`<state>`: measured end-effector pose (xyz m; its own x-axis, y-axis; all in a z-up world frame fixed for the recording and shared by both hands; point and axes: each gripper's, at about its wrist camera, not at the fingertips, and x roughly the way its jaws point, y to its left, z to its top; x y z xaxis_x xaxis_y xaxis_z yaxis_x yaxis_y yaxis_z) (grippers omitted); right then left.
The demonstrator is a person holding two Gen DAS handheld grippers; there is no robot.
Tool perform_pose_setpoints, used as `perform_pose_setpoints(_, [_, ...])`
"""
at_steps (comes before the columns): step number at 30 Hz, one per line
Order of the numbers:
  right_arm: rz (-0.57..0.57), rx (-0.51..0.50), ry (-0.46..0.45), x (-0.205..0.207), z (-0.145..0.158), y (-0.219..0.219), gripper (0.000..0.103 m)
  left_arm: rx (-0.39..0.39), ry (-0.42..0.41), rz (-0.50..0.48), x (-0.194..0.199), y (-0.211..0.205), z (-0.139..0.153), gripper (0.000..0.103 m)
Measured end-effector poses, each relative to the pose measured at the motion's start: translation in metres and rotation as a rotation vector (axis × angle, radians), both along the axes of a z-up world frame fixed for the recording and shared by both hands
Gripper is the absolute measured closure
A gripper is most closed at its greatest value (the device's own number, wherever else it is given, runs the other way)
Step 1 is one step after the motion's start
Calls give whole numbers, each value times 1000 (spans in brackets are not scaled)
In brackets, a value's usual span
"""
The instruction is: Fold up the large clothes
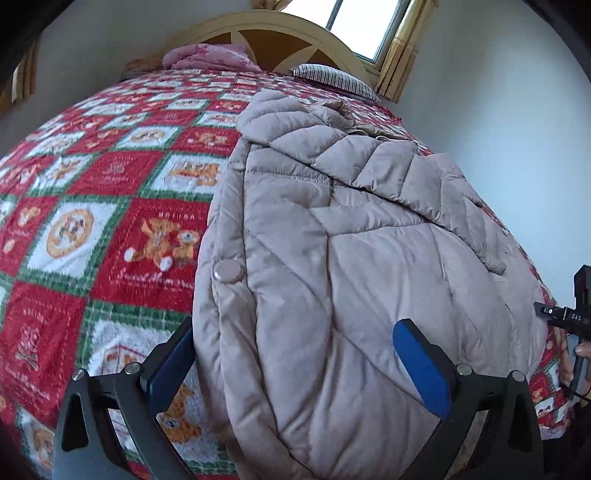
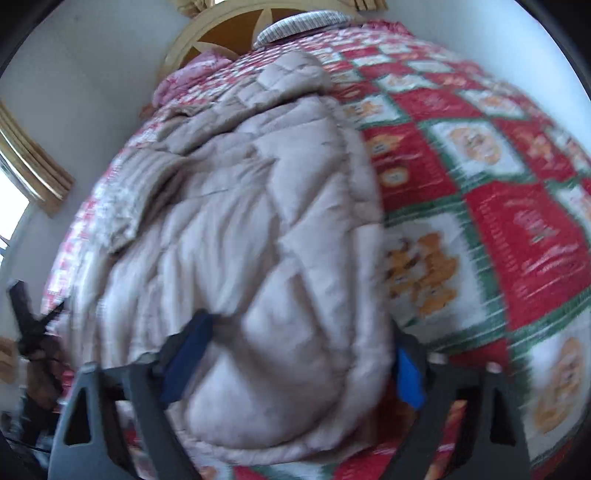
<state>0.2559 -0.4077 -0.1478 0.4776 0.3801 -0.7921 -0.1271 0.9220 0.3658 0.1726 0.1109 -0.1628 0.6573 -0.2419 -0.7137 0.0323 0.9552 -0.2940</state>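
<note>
Daylight pours in from the window (image 1: 364, 26), soft and even; left view sharp, right view smeared, fisheye bending and darkening every edge.

A beige quilted puffer jacket (image 1: 351, 236) lies on a bed under a red, green and white teddy-bear blanket (image 1: 110, 206). The left gripper (image 1: 295, 354) stands with its blue-padded jaws wide apart, straddling the jacket's near hem. A round snap button (image 1: 228, 271) sits on the jacket's left edge. A striped pillow (image 1: 332, 75) lies by the headboard (image 1: 280, 33).
</note>
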Motion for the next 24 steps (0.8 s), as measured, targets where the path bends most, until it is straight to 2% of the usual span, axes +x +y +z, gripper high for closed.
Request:
perform_pose_setpoints(3, [-20, -5, -4, -2, 0, 1, 29, 53, 17, -8, -7, -7, -1, 1])
perform_pose_setpoints(4, [-31, 16, -2, -4, -1, -1, 37, 58, 19, -8, -8, -8, -1, 1])
perform_pose_setpoints(5, [-40, 36, 0, -9, -4, -4, 50, 58, 19, -6, -10, -8, -2, 1])
perform_pose_setpoints(7, [-58, 111, 25, -12, -6, -13, 62, 58, 20, 1, -12, -9, -3, 2])
perform_pose_setpoints(10, [-71, 175, 41, -14, -12, -19, 64, 49, 29, 6, -14, -9, -2, 2])
perform_pose_setpoints(12, [-76, 196, 49, -13, -13, -15, 62, 46, 26, -1, -17, -9, -3, 3])
perform_pose_setpoints(13, [-82, 214, 51, -14, -13, -14, 57, 57, 23, 1, -18, -9, -3, 8])
perform_pose_setpoints(15, [-89, 234, 45, -15, -15, -14, 53, 71, 8, 0, -22, -11, -2, 24])
perform_pose_setpoints(17, [-66, 209, 41, -14, -15, -10, 56, 59, -4, -23, -25, -9, 0, 64])
perform_pose_setpoints(20, [-37, 240, 63, -13, -16, -7, 76, 7, -8, -48, -27, -4, 6, 84])
perform_pose_setpoints(24, [-32, 268, 58, -17, -11, -10, 83, -35, -64, -73, -37, 0, 28, 90])
